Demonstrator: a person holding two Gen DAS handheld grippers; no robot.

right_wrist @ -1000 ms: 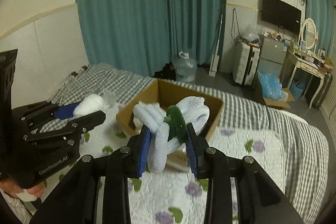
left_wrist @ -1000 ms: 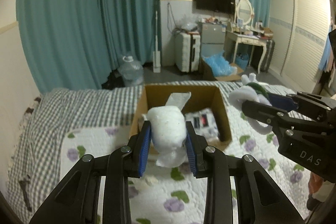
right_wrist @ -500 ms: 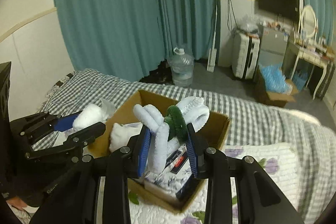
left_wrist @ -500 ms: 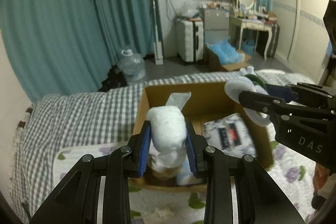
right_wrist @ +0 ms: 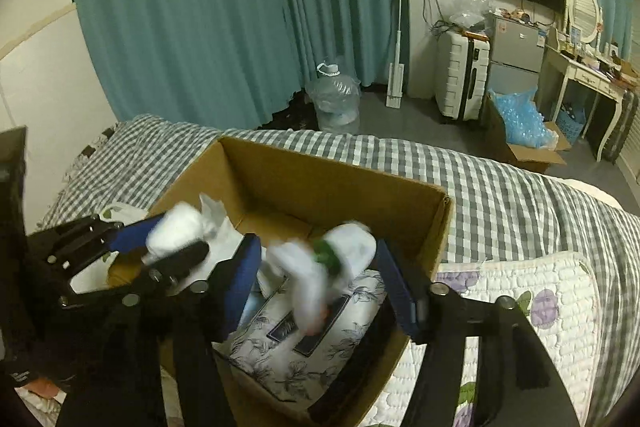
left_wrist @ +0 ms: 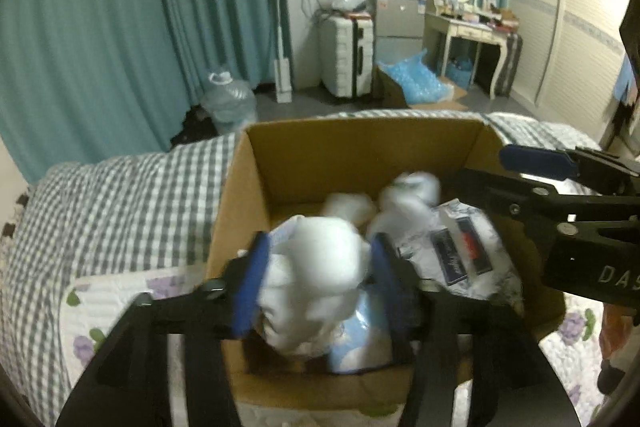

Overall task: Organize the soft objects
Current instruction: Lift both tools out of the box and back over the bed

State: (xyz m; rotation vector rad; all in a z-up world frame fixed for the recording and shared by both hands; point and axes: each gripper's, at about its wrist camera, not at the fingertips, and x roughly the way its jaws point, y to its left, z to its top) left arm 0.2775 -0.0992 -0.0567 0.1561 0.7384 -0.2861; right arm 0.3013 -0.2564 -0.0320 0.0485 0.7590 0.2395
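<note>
My left gripper [left_wrist: 316, 275] has its jaws spread, the white bundle [left_wrist: 320, 267] between them, blurred, probably just let go. My right gripper [right_wrist: 316, 279] also stands apart around the white-and-green plush [right_wrist: 320, 267], over the floral pack [right_wrist: 304, 339]. Both hang above the cardboard box [right_wrist: 320, 183] near the bed's [right_wrist: 520, 195] foot edge. Several soft things already lie inside; these two remain.

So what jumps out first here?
The open cardboard box on the checked bed, with both grippers over it. The left gripper has a white soft bundle between its pads; the right gripper is open, a white-and-green toy blurred between its fingers above the box.
</note>
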